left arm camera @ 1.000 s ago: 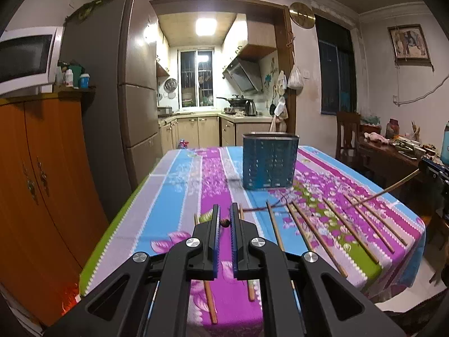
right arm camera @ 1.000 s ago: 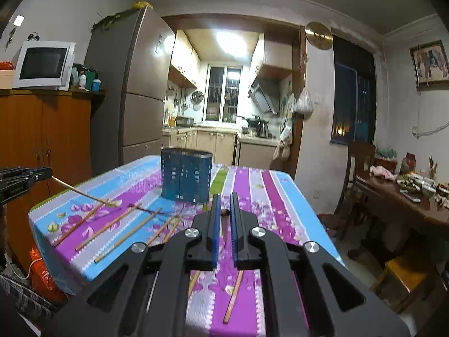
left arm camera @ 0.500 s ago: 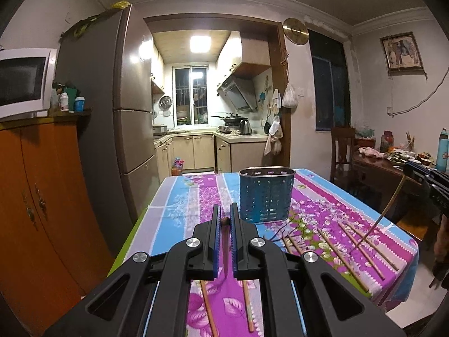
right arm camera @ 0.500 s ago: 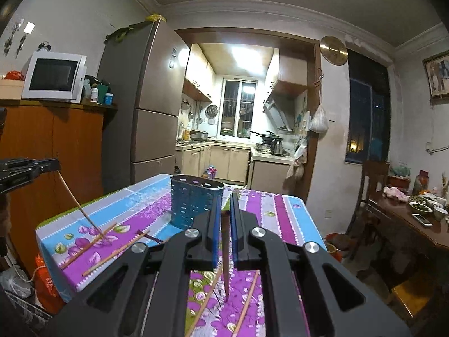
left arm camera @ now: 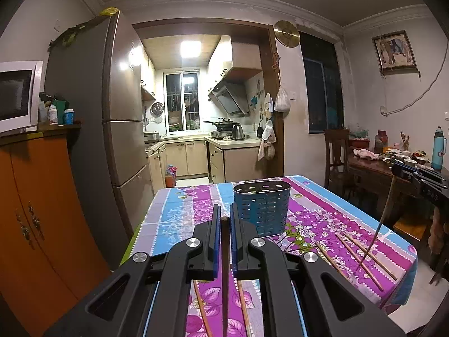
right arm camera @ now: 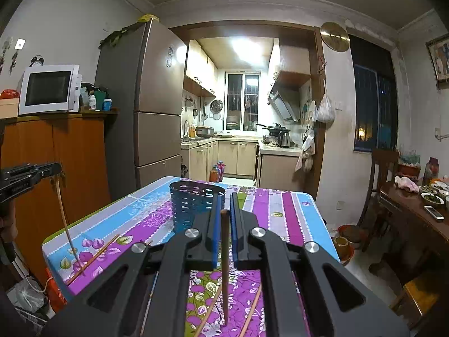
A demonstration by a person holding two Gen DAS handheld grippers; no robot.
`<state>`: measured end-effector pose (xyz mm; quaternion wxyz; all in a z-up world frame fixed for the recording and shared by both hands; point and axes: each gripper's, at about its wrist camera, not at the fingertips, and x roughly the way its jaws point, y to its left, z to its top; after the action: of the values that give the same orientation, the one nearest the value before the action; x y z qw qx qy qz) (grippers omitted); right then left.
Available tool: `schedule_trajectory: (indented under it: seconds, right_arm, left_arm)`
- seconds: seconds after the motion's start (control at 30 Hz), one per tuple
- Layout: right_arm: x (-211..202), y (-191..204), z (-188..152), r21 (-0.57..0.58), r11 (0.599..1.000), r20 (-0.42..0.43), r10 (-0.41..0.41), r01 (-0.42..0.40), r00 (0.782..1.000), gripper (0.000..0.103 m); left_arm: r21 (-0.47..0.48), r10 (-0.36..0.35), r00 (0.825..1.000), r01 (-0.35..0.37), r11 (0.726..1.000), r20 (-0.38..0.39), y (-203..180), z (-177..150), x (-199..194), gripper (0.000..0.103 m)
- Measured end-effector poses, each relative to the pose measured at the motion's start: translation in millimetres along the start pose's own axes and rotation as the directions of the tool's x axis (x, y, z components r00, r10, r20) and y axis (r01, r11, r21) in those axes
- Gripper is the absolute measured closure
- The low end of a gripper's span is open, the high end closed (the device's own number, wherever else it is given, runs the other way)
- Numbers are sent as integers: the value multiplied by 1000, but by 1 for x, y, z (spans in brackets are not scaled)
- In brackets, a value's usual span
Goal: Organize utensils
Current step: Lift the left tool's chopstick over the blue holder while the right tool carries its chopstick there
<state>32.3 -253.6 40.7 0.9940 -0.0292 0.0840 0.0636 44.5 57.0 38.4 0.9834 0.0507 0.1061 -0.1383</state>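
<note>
The surface (left arm camera: 179,213), under a striped floral cloth of purple, blue and green, carries a blue perforated oval utensil holder (left arm camera: 262,207) far-centre and loose wooden chopsticks (left arm camera: 362,258) near-right.

We count one blue perforated oval utensil holder (left arm camera: 262,210) on one striped purple and blue floral tablecloth (left arm camera: 179,216). There are two black two-finger grippers, the left gripper (left arm camera: 224,210) and the right gripper (right arm camera: 224,205), each pinching one thin brown wooden chopstick: two held chopsticks (left arm camera: 224,252) in all. In the left wrist view, five loose chopsticks (left arm camera: 360,259) lie on the cloth, three at the right and two beneath the gripper. The gripper bodies may hide more.
</note>
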Motion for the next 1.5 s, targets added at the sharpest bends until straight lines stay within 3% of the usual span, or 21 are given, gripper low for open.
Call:
schedule_trajectory:
  seconds: [0.33, 0.57, 0.83, 1.17, 1.5]
  right_arm:
    - [14, 0, 18, -6, 999, 11, 32, -32, 999, 98]
    - [43, 1, 48, 0, 998, 39, 70, -71, 997, 98]
    - [81, 4, 86, 5, 996, 96, 90, -91, 991, 98]
    - [122, 3, 141, 29, 995, 213, 91, -100, 973, 98]
    - [191, -5, 137, 85, 992, 202, 76, -95, 976, 98]
  left_arm:
    - [-27, -41, 999, 41, 999, -10, 5, 9, 24, 95]
    - [-21, -66, 996, 68, 997, 57, 0, 33, 42, 95]
    - [-46, -99, 986, 106, 993, 133, -3, 82, 91, 95]
    - [-74, -89, 963, 111, 991, 255, -9, 155, 154, 95]
    - [-59, -90, 960, 110, 992, 264, -24, 156, 222, 95]
